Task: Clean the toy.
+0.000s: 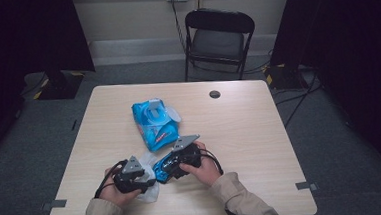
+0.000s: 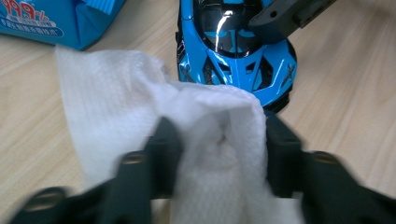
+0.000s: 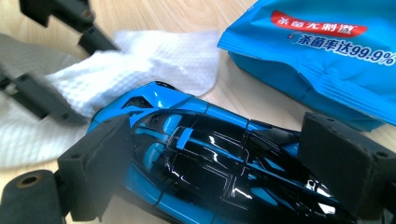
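My left gripper (image 1: 141, 176) sits near the front edge of the desk (image 1: 240, 134), its fingers (image 2: 163, 140) pinching a bunched white wipe (image 2: 205, 140). In the left gripper view the wipe fills the gap between both pads and spills forward, its leading fold touching the nose of the blue toy car (image 2: 236, 51). The rest of the sheet drapes off to one side onto the wood.

My right gripper (image 1: 168, 170) is just beside the left one, and its fingers (image 3: 100, 165) clamp the car by its flanks: in the right gripper view one foam pad presses each side of the black and blue body (image 3: 205, 168), which lies lengthwise between them. The car's wheels appear to rest on the desk, though I cannot tell for sure.

The blue packet of wipes (image 1: 154, 120) lies flat further up the desk, just beyond the car, with its lid flap open and a white sheet poking out. Behind the desk stands a black folding chair (image 1: 218, 39)
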`<state>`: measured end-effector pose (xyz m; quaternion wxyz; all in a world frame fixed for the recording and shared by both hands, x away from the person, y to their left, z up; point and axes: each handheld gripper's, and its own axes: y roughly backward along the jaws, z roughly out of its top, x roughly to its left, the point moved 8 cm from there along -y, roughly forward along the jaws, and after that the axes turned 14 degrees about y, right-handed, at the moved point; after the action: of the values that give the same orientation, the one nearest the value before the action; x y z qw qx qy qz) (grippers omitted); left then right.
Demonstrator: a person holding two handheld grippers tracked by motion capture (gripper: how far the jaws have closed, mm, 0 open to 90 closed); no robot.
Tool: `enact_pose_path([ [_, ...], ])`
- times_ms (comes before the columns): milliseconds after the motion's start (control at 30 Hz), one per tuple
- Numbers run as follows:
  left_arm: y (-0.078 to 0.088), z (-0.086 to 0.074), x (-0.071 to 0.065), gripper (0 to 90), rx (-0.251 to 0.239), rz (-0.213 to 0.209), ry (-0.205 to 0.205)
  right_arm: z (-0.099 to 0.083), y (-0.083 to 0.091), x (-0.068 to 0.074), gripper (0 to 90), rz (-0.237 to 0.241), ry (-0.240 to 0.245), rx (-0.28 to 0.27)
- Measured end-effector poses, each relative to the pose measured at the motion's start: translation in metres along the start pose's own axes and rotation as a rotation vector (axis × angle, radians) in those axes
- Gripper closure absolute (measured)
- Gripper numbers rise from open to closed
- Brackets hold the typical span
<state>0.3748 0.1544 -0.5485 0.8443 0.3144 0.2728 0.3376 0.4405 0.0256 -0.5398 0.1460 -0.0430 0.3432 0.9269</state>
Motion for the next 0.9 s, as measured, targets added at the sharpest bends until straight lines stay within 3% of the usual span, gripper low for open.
enact_pose_path([
  [100,0.003,-0.002,-0.005,76.8,0.032,-0.006,0.034,0.000,0.000,0.000,9.7,-0.002,-0.002,0.000],
  [200,0.004,-0.003,-0.011,82.3,0.049,-0.010,0.039,0.000,0.000,0.000,9.7,-0.003,-0.003,-0.001],
  [400,-0.001,-0.002,-0.031,84.3,0.054,-0.067,0.047,0.000,0.000,0.000,9.6,-0.003,-0.002,-0.003],
  [533,-0.011,0.000,-0.050,84.5,0.068,-0.105,0.029,0.000,0.000,0.000,9.7,-0.004,-0.002,-0.002],
  [667,-0.012,0.003,-0.059,84.5,0.068,-0.139,0.022,0.000,0.000,0.000,9.7,-0.004,-0.002,-0.004],
  [800,-0.004,0.008,-0.056,84.5,0.047,-0.133,0.025,0.000,0.000,0.000,9.6,-0.005,-0.003,-0.008],
  [900,0.014,0.013,-0.039,84.5,0.004,-0.101,0.060,0.000,0.000,0.000,9.7,-0.006,-0.004,-0.009],
])
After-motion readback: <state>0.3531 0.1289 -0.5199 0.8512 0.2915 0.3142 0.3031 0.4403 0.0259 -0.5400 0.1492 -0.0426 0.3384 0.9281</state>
